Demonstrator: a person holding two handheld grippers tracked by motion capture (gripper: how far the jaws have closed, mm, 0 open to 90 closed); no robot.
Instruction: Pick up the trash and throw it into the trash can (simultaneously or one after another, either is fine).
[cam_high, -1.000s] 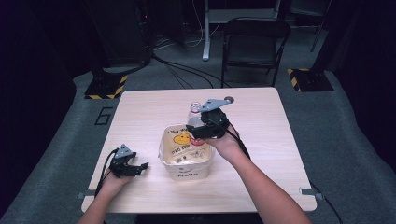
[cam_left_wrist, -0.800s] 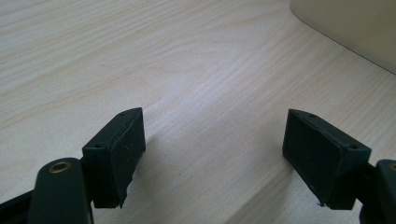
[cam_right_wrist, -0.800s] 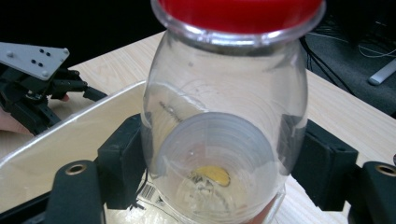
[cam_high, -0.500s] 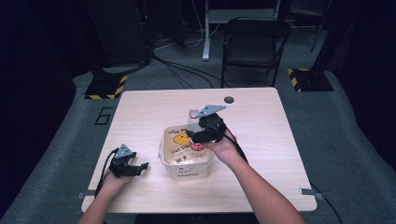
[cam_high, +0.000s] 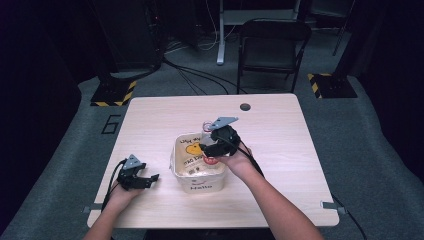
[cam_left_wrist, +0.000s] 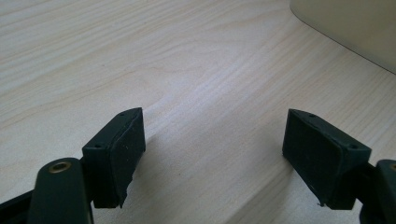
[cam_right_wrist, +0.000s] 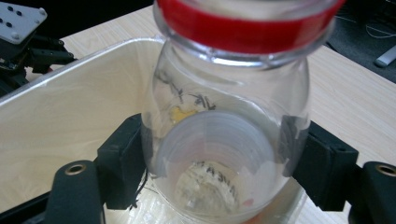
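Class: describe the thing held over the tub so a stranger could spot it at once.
On the wooden table, find the cream tub near the middle. Above it, the right gripper clamps a clear bottle, the scene's one see-through item, ringed with a red band.

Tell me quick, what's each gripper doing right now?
Left gripper: open, empty, resting on the table.
Right gripper: shut on a clear jar over the tub.

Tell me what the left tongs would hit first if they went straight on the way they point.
Probably the cream tub: the open left tongs point across bare table toward its wall at upper right. Depth is unclear.
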